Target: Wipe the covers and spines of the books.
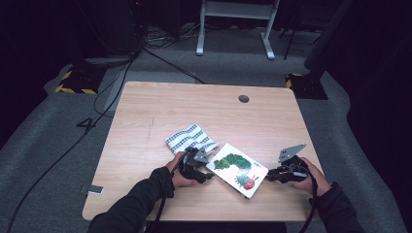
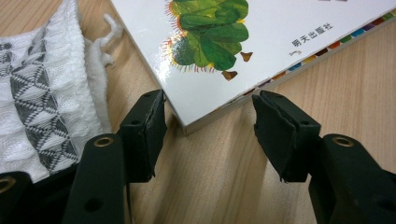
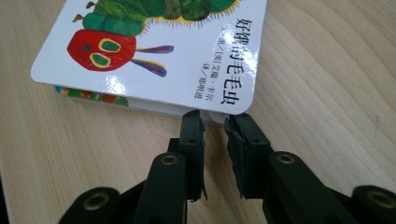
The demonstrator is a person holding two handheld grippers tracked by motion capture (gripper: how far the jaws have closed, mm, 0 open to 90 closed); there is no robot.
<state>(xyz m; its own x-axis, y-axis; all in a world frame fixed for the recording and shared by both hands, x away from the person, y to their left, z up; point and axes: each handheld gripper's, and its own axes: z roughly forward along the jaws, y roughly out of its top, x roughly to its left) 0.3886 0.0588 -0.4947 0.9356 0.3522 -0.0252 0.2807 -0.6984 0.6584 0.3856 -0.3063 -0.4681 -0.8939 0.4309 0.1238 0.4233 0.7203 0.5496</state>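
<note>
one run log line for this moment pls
book flat on table | left gripper open at its corner | right gripper nearly shut at opposite edge, nothing held | cloth beside book

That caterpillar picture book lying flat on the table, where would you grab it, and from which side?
By a corner edge, coming in level with the table. The book lies flat, so only its thin sides offer a pinch. The left gripper already straddles one corner with open jaws; the right gripper, nearly closed, sits at the opposite edge. The cloth crowds the far side.
</note>
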